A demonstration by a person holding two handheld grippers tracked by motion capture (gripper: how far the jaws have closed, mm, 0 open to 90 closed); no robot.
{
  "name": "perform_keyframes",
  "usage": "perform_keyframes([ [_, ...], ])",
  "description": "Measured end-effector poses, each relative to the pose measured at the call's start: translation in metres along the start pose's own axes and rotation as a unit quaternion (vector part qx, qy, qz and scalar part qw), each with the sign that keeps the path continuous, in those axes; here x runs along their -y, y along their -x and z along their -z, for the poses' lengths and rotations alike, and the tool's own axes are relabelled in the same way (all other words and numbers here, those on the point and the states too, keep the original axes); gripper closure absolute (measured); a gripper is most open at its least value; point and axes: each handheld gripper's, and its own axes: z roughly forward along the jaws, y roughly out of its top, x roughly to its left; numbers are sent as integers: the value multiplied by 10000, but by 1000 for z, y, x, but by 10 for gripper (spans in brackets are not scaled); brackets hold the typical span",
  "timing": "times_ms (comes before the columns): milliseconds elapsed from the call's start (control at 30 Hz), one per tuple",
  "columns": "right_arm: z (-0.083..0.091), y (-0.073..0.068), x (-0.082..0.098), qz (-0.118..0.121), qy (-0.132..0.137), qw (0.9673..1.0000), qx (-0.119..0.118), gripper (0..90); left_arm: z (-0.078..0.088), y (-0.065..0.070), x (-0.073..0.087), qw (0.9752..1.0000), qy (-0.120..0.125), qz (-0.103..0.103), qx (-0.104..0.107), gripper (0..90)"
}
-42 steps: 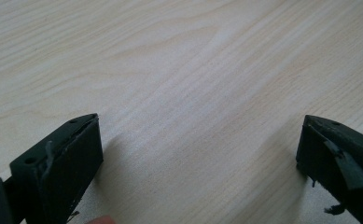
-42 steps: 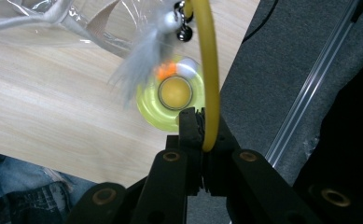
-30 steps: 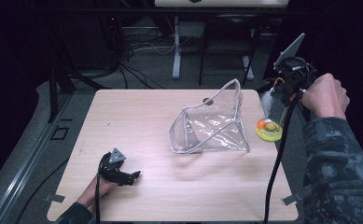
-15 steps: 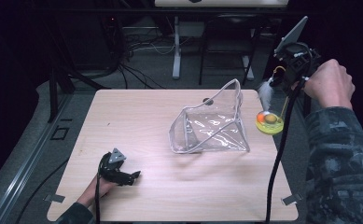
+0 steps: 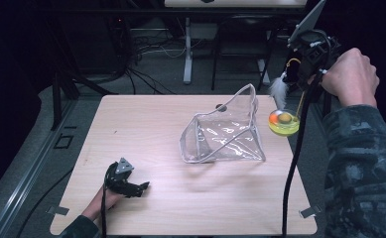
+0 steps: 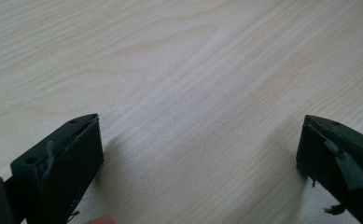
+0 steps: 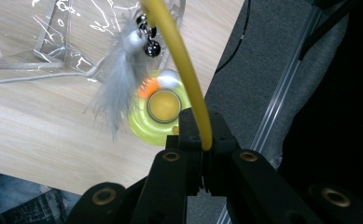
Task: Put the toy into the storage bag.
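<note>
Dark floor with loose cables surrounds the light wooden table (image 5: pixel 146 124), on which a clear plastic pouch with a grey edge (image 5: pixel 225 134) stands half open near the middle. At the right edge of the table sits the yellow-green round base (image 5: pixel 283 124) of a cat toy, with a small orange ball inside it. The right gripper (image 7: pixel 195 140) is raised above this base, and its black jaws are pressed together on the thin yellow bendy wand (image 7: pixel 184 60) of the toy, from which a grey-white feather (image 7: pixel 118 84) and small bells (image 7: pixel 149 44) hang down. The left gripper (image 5: pixel 126 181) rests on the table near the front left corner, far from the toy, with its jaws spread wide and nothing between them. I think some things could go wrong from here: the wand is thin and smooth, so it may slip out of the narrow grip if it is pulled fast, and the base stands so close to the table edge that a sideways pull could drag it off onto the floor; the swinging feather may also catch on the rim of the pouch. Compared with one second ago, the right hand and its gripper are now higher, and the feather hangs more freely above the base, while the left gripper and the pouch have not changed place.
</note>
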Motion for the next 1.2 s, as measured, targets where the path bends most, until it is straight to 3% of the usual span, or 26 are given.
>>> perform_keyframes([
  [667,29,-29,-25,318,316,9990,24,875,0,0,0,10000,-1,-2,1,4],
  [1200,36,-73,-51,787,492,9957,26,874,0,0,0,10000,-1,2,7,4],
])
